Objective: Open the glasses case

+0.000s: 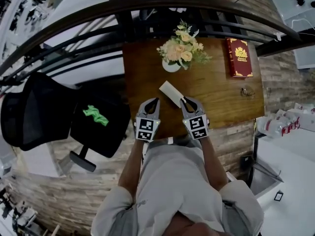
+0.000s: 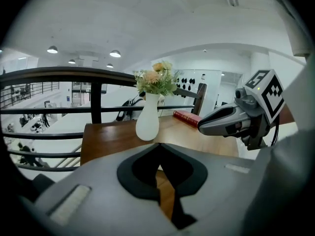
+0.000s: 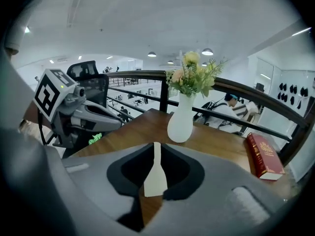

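While the white glasses case lies closed on the counter, just ahead of the right hand-held gripper, its jaws stand barely parted, probably to catch the lid. The left hand-held gripper, jaws together, hovers alongside, likely to steady it.

We're seeing a smooth, softly shiny brown wooden worktop, a smooth white vase, and a matt cream rectangular glasses case.
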Tool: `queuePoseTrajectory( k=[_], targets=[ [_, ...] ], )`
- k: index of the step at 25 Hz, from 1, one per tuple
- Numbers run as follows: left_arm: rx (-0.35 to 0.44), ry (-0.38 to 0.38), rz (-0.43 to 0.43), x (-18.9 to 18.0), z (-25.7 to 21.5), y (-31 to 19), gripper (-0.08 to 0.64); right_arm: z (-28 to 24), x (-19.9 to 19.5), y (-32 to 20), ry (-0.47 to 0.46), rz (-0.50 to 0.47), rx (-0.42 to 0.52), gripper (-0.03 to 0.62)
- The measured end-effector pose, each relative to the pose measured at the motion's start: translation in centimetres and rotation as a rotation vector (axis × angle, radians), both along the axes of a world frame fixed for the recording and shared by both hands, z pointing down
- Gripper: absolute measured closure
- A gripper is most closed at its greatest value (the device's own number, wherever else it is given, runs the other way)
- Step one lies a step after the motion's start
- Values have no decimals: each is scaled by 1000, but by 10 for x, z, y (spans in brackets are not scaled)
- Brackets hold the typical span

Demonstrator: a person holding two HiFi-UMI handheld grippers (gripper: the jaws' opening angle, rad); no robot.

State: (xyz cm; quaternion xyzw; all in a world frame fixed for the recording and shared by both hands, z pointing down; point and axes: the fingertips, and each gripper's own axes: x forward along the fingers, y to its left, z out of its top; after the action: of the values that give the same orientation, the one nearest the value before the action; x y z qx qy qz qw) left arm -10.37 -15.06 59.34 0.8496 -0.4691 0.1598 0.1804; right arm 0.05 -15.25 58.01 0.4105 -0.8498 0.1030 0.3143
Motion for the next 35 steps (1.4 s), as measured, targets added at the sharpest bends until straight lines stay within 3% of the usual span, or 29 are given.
queuePoseTrajectory(
  k=[21,35],
  targets=[
    [-160,-93,-5,25,77,-12,540,76,2,-10,102,-145,-102,445],
    [-209,-136,-5,31,98,-23,540,107,-9,-14,126,-216,-170,321]
  ],
)
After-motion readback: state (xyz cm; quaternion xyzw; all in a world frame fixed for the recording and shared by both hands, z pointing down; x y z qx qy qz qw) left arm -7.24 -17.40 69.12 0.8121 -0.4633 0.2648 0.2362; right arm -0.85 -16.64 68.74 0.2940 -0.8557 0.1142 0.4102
